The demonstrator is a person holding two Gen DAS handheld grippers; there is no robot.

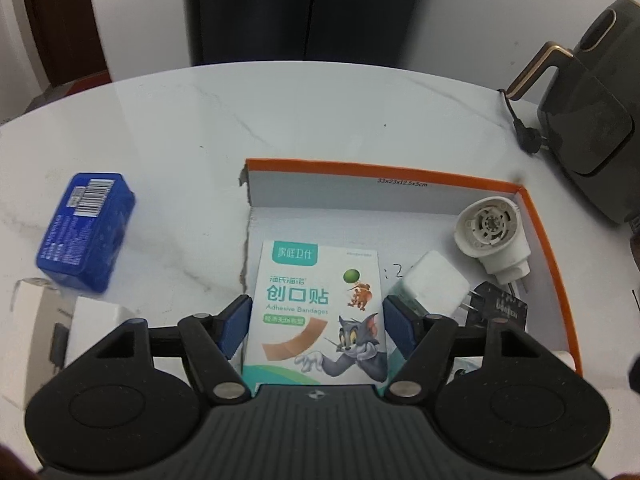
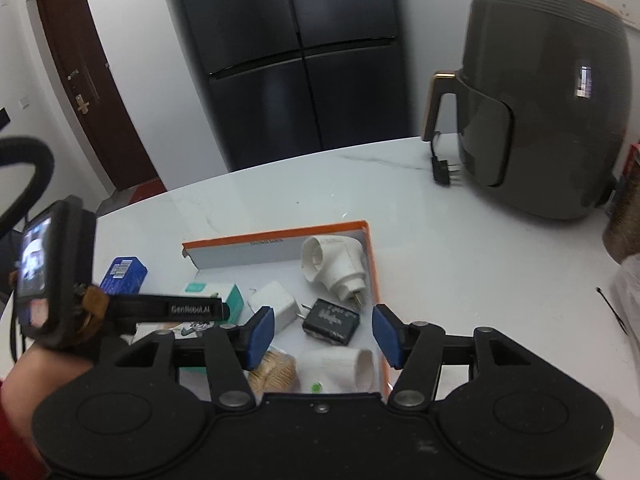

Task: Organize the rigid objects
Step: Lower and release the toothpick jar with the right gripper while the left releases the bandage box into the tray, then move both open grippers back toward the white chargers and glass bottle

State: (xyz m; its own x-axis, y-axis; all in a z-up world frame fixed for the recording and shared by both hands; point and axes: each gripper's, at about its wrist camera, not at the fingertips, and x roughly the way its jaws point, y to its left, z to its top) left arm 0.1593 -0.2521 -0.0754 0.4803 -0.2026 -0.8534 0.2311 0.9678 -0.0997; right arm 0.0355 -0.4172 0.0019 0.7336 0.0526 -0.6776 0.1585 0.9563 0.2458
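Observation:
An orange-rimmed white box lies on the marble table. In it are a bandage carton, a white charger cube, a white plug-in device, a black adapter, a white cylinder and a beige roll. My left gripper is open, its pads either side of the bandage carton. My right gripper is open and empty above the box's near end.
A blue tin lies left of the box. White cartons stand at the near left. A dark air fryer with its plug stands at the back right. A dark fridge is behind the table.

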